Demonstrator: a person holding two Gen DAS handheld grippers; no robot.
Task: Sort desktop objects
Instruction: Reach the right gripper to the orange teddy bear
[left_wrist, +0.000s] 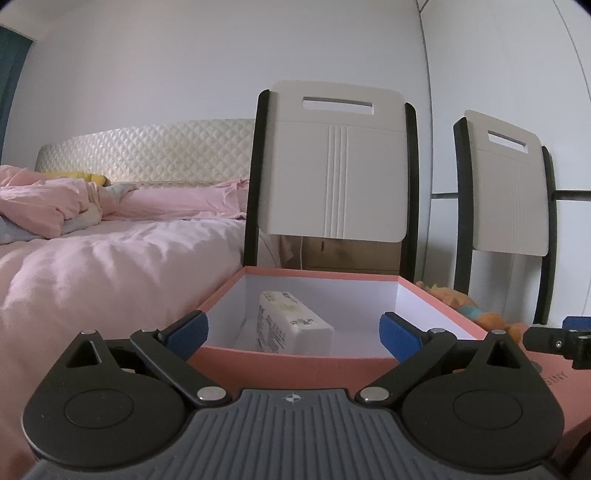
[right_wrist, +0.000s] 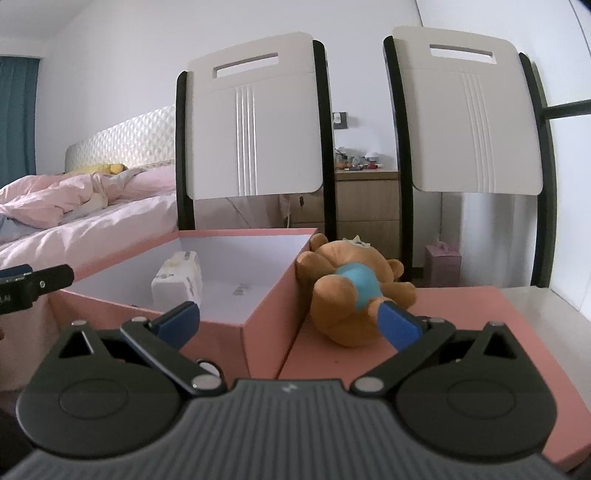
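An open pink box with a white inside stands right before my left gripper, which is open and empty at its near wall. A white tissue pack lies inside the box. In the right wrist view the same box is at the left with the tissue pack in it. A brown plush bear in a blue shirt lies on the pink lid beside the box. My right gripper is open and empty, its right finger close to the bear.
Two white chair backs stand behind the table. A bed with pink bedding is on the left. A wooden nightstand is behind the chairs. The bear's edge shows in the left wrist view.
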